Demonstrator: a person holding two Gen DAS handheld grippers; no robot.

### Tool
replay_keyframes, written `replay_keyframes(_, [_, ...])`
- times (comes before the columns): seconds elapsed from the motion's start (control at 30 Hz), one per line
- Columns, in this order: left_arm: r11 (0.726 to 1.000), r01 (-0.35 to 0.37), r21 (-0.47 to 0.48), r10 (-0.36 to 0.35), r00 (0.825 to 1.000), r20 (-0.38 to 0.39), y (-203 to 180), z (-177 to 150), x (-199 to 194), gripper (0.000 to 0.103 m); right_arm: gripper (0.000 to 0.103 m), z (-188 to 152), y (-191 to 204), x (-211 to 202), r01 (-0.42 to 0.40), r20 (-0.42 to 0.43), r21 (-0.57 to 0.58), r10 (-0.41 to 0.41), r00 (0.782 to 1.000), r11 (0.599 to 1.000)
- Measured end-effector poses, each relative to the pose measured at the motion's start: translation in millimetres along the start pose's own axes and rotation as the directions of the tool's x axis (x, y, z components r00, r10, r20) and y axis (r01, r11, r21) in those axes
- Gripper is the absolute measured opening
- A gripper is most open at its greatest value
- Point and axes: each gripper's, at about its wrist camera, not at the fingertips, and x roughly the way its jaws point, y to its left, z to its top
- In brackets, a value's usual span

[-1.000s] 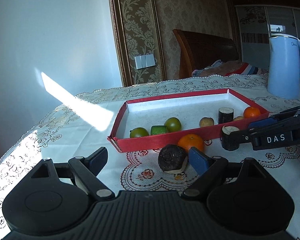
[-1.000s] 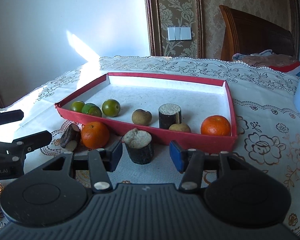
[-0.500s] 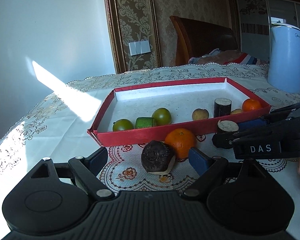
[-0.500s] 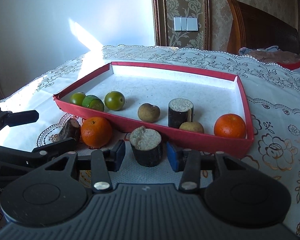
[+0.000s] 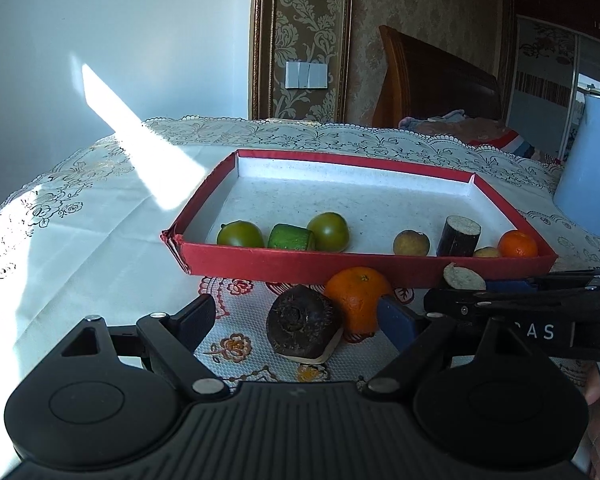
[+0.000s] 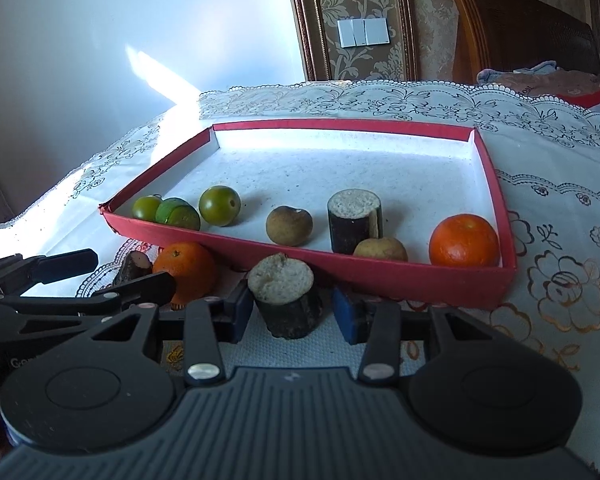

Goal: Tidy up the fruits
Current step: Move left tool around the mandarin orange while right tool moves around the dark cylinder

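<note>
Red tray (image 6: 380, 276): 3 green fruits | 2 brown | 1 orange (image 6: 464, 240) | 1 stump (image 6: 354, 220)

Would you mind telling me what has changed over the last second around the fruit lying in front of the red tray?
The right gripper has narrowed its jaws around the upright sugarcane piece; whether both pads touch is unclear. The left gripper edged toward the dark tilted piece and orange, staying open. The fruit in the red tray has not moved.

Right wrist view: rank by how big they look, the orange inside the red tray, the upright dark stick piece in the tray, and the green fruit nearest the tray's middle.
1. orange
2. dark stick piece, looks nearly as big, so the order of these two is unsure
3. green fruit, smallest, though it lies a little farther back in the red tray
</note>
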Motion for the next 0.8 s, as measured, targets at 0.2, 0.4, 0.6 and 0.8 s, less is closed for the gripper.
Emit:
replay_keyframes(0.2, [1.0,0.016,0.004,-0.016,1.0,-0.011,-0.8,-2.3,0.2,0.089,0.035,-2.8,-0.2,-4.2,-0.022,0.004,0.008,0.022,1.0,1.0])
replay_keyframes(0.4, [1.0,0.0,0.005,0.0,1.0,0.008,-2.9,-2.5,-3.5,0.089,0.035,-6.6,-3.1,-28.3,0.005,0.059,-0.005,-0.005,0.998,1.0])
replay_keyframes(0.6, [1.0,-0.002,0.011,0.002,1.0,-0.009,-14.3,0.7,2.0,0.089,0.035,-12.0,-21.3,-40.2,0.018,0.07,0.045,-0.021,0.997,0.999])
replay_keyframes(0.8, [0.999,-0.008,0.051,0.009,1.0,-0.015,-25.5,1.9,5.7,0.089,0.035,-12.3,-21.1,-41.6,-0.004,0.081,0.047,0.0,0.997,0.999])
